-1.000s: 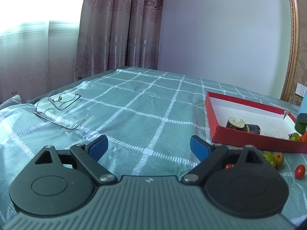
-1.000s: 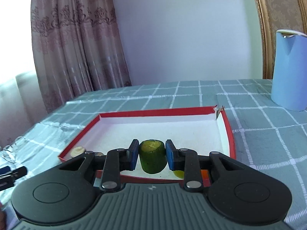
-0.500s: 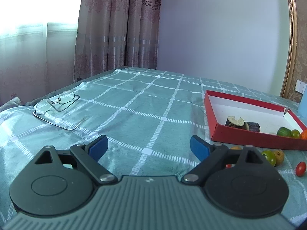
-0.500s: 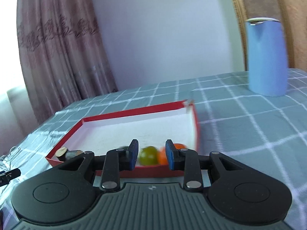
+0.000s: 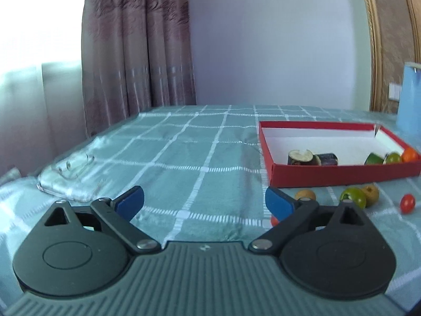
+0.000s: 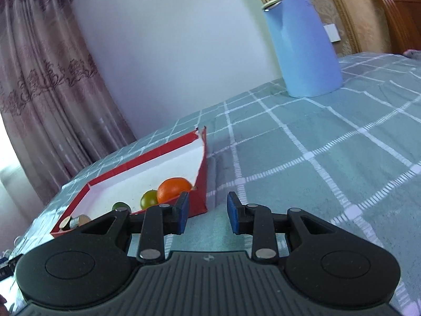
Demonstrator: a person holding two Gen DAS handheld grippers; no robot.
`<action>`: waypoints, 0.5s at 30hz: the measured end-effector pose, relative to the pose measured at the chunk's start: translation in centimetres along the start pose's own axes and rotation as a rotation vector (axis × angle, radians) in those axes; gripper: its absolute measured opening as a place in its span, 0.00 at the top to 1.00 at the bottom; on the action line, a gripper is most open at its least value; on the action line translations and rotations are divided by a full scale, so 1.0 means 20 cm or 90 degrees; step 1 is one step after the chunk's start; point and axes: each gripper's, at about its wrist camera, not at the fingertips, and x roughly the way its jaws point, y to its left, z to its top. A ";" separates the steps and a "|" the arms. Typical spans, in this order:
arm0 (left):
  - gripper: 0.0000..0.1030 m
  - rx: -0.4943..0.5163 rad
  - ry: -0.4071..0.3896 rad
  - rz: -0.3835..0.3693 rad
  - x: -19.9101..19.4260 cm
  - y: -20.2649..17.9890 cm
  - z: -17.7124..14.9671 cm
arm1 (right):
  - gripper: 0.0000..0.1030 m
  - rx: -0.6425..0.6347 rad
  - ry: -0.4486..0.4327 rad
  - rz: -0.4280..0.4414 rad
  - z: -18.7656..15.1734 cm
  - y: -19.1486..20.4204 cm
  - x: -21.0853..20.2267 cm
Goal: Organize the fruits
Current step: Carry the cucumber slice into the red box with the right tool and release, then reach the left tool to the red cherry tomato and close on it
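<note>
Left wrist view: the left tool point(image 5: 204, 201) is seen low over the checked cloth of the desk point(image 5: 184, 152), its blue pads spread wide with only cloth between them; the jaws have just been opening a little further. Shown only here are the loose fruits on the cloth in front of the red tray point(image 5: 342, 175): a green fruit point(image 5: 353, 197), a brown fruit point(image 5: 371, 195) just beside it, another brown fruit point(image 5: 305, 194), and a red cherry tomato point(image 5: 407, 203) set apart to the right. Two dark eggplant pieces point(image 5: 311, 157) are seen side by side inside the tray, near its front wall. A pair of glasses point(image 5: 76, 164), blurred, lies at the left.

Right wrist view: the right tool point(image 6: 207, 212) is seen empty, its jaws drawn narrow with a small gap and bare cloth between the pads. Shown fully only here is the blue kettle point(image 6: 302, 47), standing upright on the cloth well behind the tray. Inside the tray's near right corner an orange fruit point(image 6: 173, 189) and a green tomato point(image 6: 149, 198) lie touching, with a green cucumber piece point(image 6: 120, 206) to their left.

Change from the earlier frame: a second ago the cucumber piece was clamped between the right tool's pads above the tray; it now lies in the tray, and the tool has been drawn back to the right of the tray's corner.

Pose: the right tool is rolled, so that the desk slopes in its view; both tools point slightly downward.
</note>
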 end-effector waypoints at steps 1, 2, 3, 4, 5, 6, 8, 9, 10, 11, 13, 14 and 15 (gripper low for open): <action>0.05 0.013 0.003 0.001 0.00 -0.02 0.00 | 0.71 0.001 0.001 0.000 0.00 0.00 0.00; 0.05 0.024 0.009 -0.003 0.00 -0.03 0.00 | 0.71 0.001 0.005 0.002 0.00 0.00 0.01; 0.04 0.032 0.016 -0.008 0.01 -0.05 0.01 | 0.71 0.001 0.009 -0.001 0.00 0.00 0.01; 0.04 0.041 0.022 -0.008 0.02 -0.07 0.01 | 0.71 0.002 0.012 -0.003 0.00 0.00 0.02; 0.04 0.048 0.032 -0.007 0.03 -0.08 0.01 | 0.71 0.003 0.014 -0.002 0.00 0.00 0.02; 0.04 0.054 0.045 -0.014 0.04 -0.10 0.02 | 0.71 0.005 0.014 -0.001 0.00 0.00 0.02; 0.03 0.059 0.061 -0.036 0.05 -0.13 0.03 | 0.71 0.010 0.015 0.001 0.00 -0.01 0.02; 0.03 0.061 0.063 -0.043 0.06 -0.14 0.03 | 0.71 0.010 0.016 0.002 0.00 -0.01 0.02; 0.03 0.064 0.064 -0.048 0.06 -0.16 0.04 | 0.71 0.011 0.017 0.002 0.00 -0.02 0.02; 0.01 0.070 0.067 -0.056 0.06 -0.18 0.04 | 0.71 0.011 0.018 0.001 0.00 -0.02 0.02; 0.01 0.074 0.070 -0.071 0.07 -0.20 0.04 | 0.71 0.012 0.016 0.002 0.00 -0.02 0.02; 0.01 0.077 0.076 -0.074 0.08 -0.21 0.04 | 0.71 0.013 0.016 0.002 0.00 -0.02 0.02; 0.01 0.078 0.085 -0.076 0.10 -0.22 0.04 | 0.71 0.013 0.016 0.003 0.00 -0.02 0.02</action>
